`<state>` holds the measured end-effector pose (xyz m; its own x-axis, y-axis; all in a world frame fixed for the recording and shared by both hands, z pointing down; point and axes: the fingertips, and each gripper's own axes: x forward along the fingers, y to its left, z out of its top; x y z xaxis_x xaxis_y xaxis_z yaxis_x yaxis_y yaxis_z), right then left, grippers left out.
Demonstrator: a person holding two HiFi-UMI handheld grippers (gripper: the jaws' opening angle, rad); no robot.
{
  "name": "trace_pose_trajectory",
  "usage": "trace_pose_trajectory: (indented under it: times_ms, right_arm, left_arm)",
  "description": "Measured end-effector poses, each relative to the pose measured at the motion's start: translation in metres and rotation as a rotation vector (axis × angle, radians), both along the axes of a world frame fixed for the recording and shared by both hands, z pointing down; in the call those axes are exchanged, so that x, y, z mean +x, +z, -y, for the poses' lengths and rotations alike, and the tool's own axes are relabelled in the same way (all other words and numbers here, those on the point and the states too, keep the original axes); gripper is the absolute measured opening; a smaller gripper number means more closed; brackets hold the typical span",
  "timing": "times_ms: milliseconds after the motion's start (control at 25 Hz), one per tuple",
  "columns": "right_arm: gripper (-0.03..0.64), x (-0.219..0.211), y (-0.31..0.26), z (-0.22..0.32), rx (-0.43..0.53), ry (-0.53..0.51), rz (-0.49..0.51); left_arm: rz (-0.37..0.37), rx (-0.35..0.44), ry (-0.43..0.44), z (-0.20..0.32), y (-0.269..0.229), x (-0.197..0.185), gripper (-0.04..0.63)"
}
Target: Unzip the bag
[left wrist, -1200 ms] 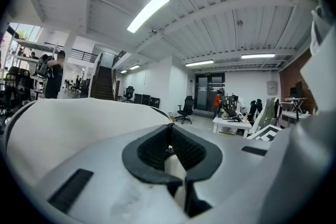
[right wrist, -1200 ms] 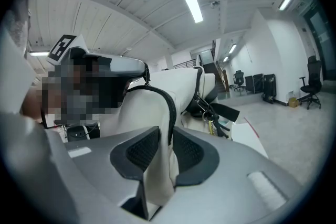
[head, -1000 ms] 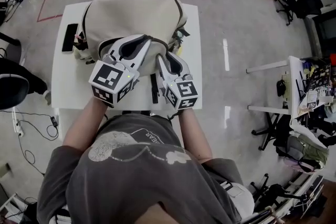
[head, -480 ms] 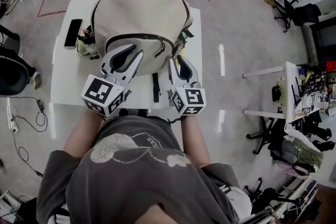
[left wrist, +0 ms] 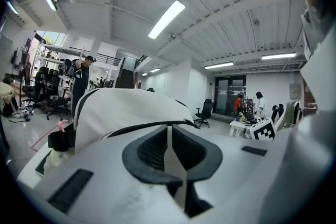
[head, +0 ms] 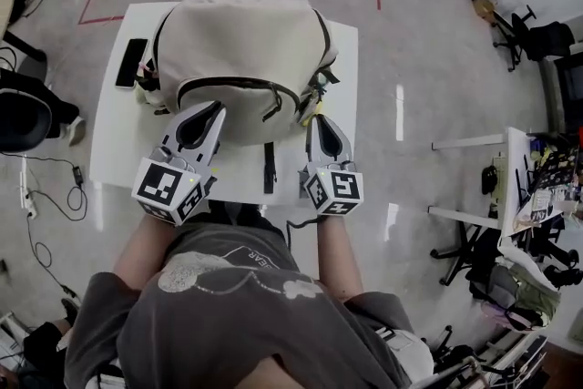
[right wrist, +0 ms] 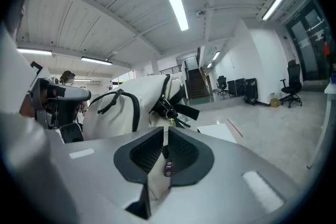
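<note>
A beige backpack (head: 241, 32) lies on the white table (head: 346, 59), with a dark zipper (head: 239, 83) arched across its front. My left gripper (head: 215, 108) is shut at the bag's near left edge; in the left gripper view (left wrist: 168, 131) nothing shows between its pads and the backpack (left wrist: 131, 107) rises just beyond. My right gripper (head: 319, 118) is at the bag's near right corner. Its jaws have just been closing and now pinch the zip pull (right wrist: 169, 168), whose cord runs up to the clasp on the backpack (right wrist: 142, 99).
A black phone (head: 131, 62) lies at the table's left edge. A black strap (head: 269, 167) hangs over the near edge between the grippers. A black chair (head: 23, 118) stands to the left, a cluttered desk (head: 537, 168) to the right.
Both grippers have drawn back from over the bag's front toward its near edge. The right jaws have closed on the zip pull.
</note>
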<state>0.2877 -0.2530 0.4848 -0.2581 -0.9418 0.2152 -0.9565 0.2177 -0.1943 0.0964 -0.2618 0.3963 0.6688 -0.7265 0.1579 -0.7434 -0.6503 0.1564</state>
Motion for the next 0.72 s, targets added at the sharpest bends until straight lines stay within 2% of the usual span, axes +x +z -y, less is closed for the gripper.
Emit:
trace_pose_trajectory:
  times_ms: [160,320,520,720]
  right_arm:
    - [0.011,0.019,-0.001,0.0,-0.002,0.058,-0.024]
    - [0.0,0.017,-0.007,-0.012,0.001,0.131,-0.056]
    - [0.0,-0.011,-0.011,-0.037,0.013,0.261,-0.069]
    - [0.0,-0.065,-0.024,-0.061,0.07,0.374,-0.072]
  left_arm:
    - [0.014,-0.005,0.003,0.001,0.003,-0.007,0.025]
    - [-0.011,-0.025,0.022,-0.001,0.008,-0.031,0.014]
    - [-0.035,-0.049,0.137,-0.012,0.016,-0.071,0.014]
    - [-0.043,-0.057,0.24,-0.03,0.029,-0.127,0.014]
